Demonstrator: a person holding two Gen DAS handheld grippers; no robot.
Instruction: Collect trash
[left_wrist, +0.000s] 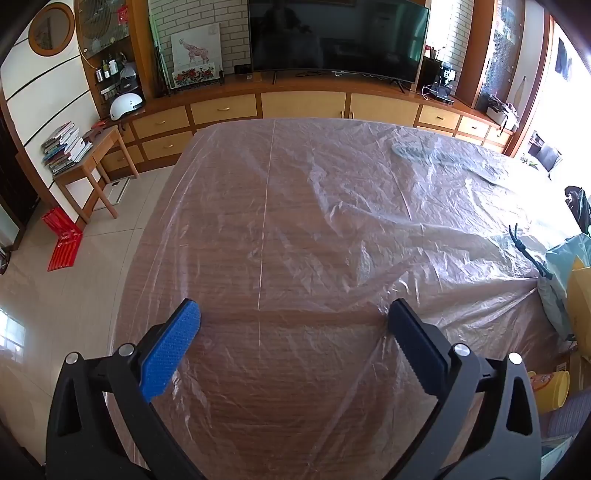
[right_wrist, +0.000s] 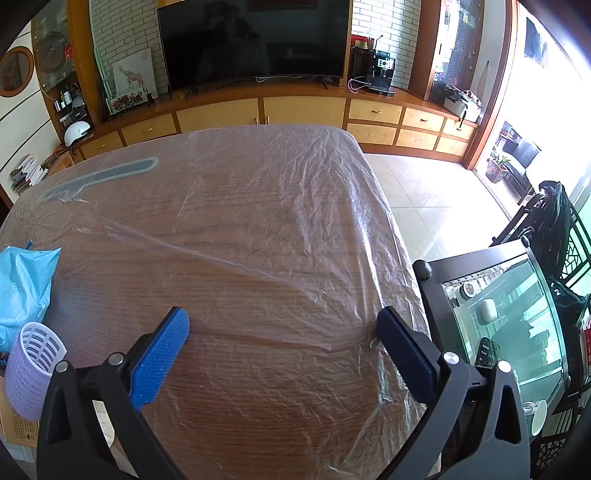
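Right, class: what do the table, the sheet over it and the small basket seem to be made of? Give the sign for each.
Table: looks like wood or wood-look laminate, brown with straight grain lines.
Sheet: thin clear plastic film; it is see-through, crinkled and catches the light.
Basket: moulded plastic, pale lilac and white, matt, with slotted walls.

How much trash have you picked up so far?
None that shows. Both the left hand-held gripper and the right hand-held gripper are open and empty above the plastic-covered table. Still there: the blue bag and the lilac hair roller at the table's edge.
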